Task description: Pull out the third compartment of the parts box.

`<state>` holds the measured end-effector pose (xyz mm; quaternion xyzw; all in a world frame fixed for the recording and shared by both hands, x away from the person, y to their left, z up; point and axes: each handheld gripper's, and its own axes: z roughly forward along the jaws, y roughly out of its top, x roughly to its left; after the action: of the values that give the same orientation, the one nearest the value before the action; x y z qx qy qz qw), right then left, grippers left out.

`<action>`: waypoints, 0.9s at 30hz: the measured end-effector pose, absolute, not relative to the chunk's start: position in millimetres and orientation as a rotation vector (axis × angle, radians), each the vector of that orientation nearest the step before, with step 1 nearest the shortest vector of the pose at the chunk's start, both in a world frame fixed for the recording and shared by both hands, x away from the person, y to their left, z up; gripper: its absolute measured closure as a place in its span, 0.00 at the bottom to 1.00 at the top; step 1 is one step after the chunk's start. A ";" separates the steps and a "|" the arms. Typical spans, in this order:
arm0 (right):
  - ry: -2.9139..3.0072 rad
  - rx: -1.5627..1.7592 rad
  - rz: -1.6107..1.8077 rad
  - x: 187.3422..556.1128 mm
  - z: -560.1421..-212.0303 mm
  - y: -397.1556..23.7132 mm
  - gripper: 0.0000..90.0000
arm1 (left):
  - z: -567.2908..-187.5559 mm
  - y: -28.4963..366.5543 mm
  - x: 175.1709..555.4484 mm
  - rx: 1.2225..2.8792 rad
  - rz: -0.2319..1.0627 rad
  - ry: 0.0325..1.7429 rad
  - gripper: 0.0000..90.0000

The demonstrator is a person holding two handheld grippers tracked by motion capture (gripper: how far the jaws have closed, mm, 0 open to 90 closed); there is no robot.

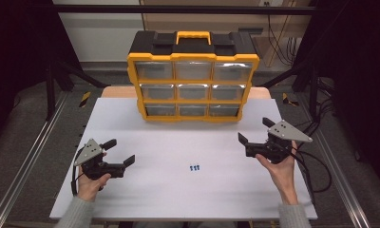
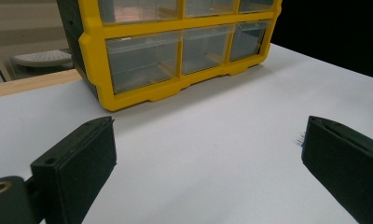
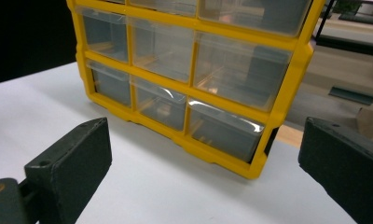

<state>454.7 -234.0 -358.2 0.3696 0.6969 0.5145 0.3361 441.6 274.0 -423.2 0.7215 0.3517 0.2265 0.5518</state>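
**Nothing picked up yet: screws lie loose, every drawer shut**

The work looks to be at its very start; the small blue screws [image 1: 194,167] lie in a tight cluster on the bare white bench [image 1: 178,199], in front of the person and roughly midway between the two hands, well apart from the yellow drawer cabinet [image 1: 193,89] at the far edge; nothing touches them. The left gripper [image 1: 119,154] rests low over the bench at the left, its jaws spread wide and empty; in the left gripper view the screws [image 2: 300,139] peep out just beside the inner edge of the right-hand jaw. The right gripper [image 1: 254,129] is held at the right, nearer the cabinet, its jaws likewise spread wide with nothing between them; the right gripper view looks straight at the cabinet's [image 3: 287,88] lower drawers. All nine clear drawers appear closed; whether anything lies inside them cannot be told through the glare. Judging from this, everything is left to do: open a drawer, pinch the screws, and drop them in.
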 end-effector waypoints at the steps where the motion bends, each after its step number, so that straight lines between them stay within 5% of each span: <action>1: 1.820 0.959 1.332 455.2 -356.2 -233.4 0.03 | -423.2 274.0 441.6 1.707 0.536 0.832 0.03; 27: 1.772 0.693 1.053 475.6 -306.8 -199.4 0.04 | -422.6 276.3 441.5 1.716 0.548 0.833 0.03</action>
<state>475.6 -199.4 -306.8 0.2821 0.7214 0.4286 0.4650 441.5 276.3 -422.6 0.7240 0.3515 0.2310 0.5467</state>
